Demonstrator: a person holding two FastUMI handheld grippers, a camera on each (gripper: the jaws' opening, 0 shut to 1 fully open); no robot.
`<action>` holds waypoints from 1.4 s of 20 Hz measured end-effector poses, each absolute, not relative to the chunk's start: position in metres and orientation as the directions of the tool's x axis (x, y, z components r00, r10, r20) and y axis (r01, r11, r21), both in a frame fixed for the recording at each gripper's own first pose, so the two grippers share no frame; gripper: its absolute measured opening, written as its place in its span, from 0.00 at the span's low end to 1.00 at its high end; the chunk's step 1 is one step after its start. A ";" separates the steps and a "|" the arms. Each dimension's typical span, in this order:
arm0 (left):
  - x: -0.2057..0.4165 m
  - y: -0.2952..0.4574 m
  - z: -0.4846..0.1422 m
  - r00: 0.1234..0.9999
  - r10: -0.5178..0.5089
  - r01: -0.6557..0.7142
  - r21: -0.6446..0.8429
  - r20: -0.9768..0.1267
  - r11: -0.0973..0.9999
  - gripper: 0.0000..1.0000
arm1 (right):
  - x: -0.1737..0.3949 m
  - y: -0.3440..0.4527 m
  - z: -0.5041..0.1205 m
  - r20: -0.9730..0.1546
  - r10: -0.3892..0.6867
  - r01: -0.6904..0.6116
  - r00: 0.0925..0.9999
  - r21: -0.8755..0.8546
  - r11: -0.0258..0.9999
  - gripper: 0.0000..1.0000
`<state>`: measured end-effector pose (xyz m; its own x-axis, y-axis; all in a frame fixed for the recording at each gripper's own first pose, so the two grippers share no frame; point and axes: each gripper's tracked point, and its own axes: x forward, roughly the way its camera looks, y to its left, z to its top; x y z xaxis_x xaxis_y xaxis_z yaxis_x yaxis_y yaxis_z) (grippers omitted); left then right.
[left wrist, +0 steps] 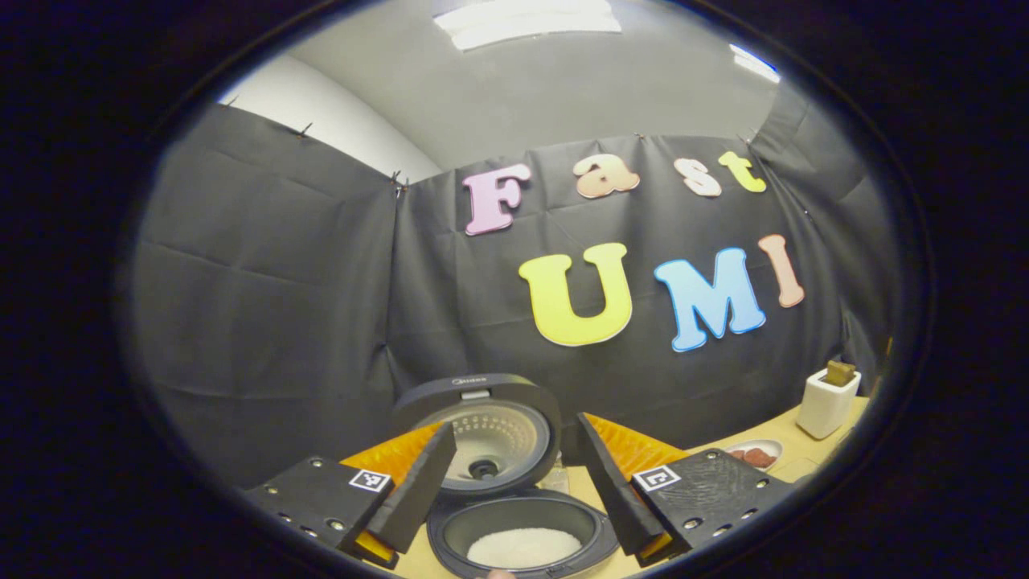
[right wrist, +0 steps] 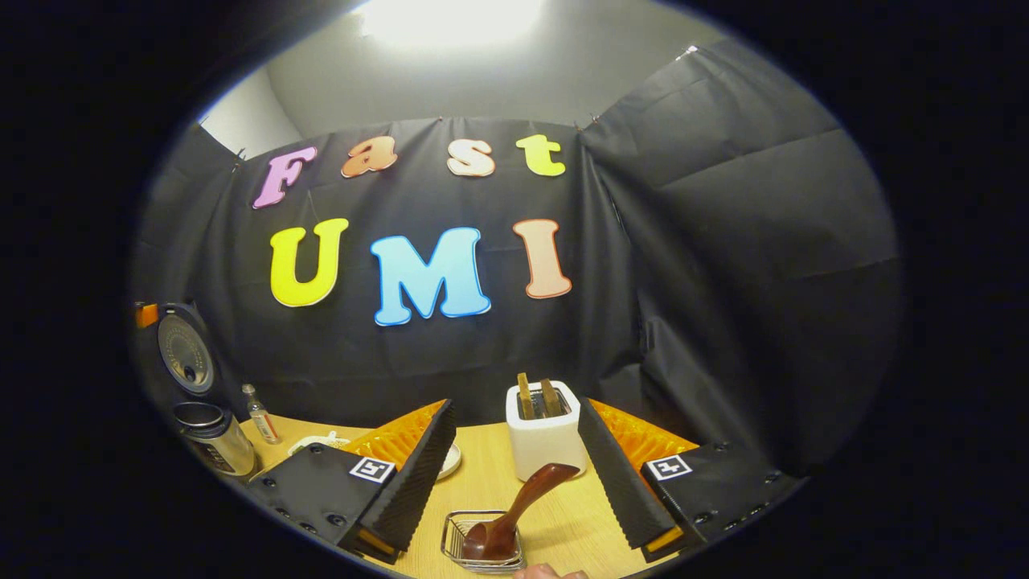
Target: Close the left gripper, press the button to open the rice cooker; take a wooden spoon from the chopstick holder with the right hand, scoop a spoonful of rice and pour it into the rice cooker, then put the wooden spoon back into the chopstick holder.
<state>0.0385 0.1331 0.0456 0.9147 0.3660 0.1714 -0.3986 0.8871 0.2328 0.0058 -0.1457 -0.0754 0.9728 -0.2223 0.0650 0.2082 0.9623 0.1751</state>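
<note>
The wooden spoon [right wrist: 514, 505] leaned in a small wire holder [right wrist: 482, 551] on the surface [right wrist: 563, 515], between the released right claw [right wrist: 514, 482] fingers, its handle rising toward 1 o'clock (likely stiff, light, and best gripped mid-handle). Behind it stood a white toaster [right wrist: 545, 441]. The left claw [left wrist: 514, 490], also released, framed the rice cooker [left wrist: 522, 535], lid up, white rice [left wrist: 522, 548] inside.
</note>
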 end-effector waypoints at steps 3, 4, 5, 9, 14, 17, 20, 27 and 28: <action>0.057 0.152 0.062 0.905 0.383 -0.418 0.212 0.186 0.883 0.92 | -0.007 -0.136 -0.067 0.103 -0.200 0.183 0.974 0.150 0.972 0.98; 0.063 0.160 0.068 0.898 0.394 -0.431 0.219 0.195 0.875 0.93 | -0.011 -0.132 -0.067 0.106 -0.191 0.176 0.976 0.141 0.974 0.98; 0.071 0.170 0.074 0.893 0.404 -0.441 0.219 0.197 0.870 0.91 | -0.015 -0.128 -0.069 0.104 -0.182 0.168 0.978 0.134 0.977 0.98; 0.103 0.203 0.087 0.901 0.417 -0.427 0.076 0.116 0.901 0.92 | -0.026 -0.111 -0.076 0.093 -0.143 0.134 0.985 0.105 0.985 0.98; 0.143 0.253 0.102 0.881 0.469 -0.474 0.130 0.066 0.871 0.91 | -0.039 -0.096 -0.079 0.092 -0.118 0.111 0.989 0.080 0.991 0.98; 0.164 0.264 0.092 0.881 0.474 -0.469 0.163 0.013 0.868 0.92 | -0.044 -0.088 -0.073 0.109 -0.105 0.096 0.989 0.080 0.992 0.98; 0.173 0.264 0.076 0.889 0.457 -0.448 0.146 -0.035 0.882 0.92 | -0.037 -0.075 -0.074 0.117 -0.094 0.086 0.989 0.066 0.994 0.98; 0.170 0.256 0.058 0.864 0.494 -0.478 0.148 -0.101 0.866 0.94 | -0.031 -0.062 -0.083 0.106 -0.048 0.041 0.993 0.063 0.997 0.98; 0.167 0.253 0.057 0.862 0.495 -0.480 0.135 -0.112 0.867 0.96 | -0.027 -0.060 -0.080 0.107 -0.034 0.027 0.994 0.061 0.998 0.98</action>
<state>0.1671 0.2529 0.0573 0.8618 0.4947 -0.1125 -0.4799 0.8668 0.1354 -0.0272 -0.0597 -0.0799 0.9937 -0.0339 0.1071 0.0274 0.9977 0.0613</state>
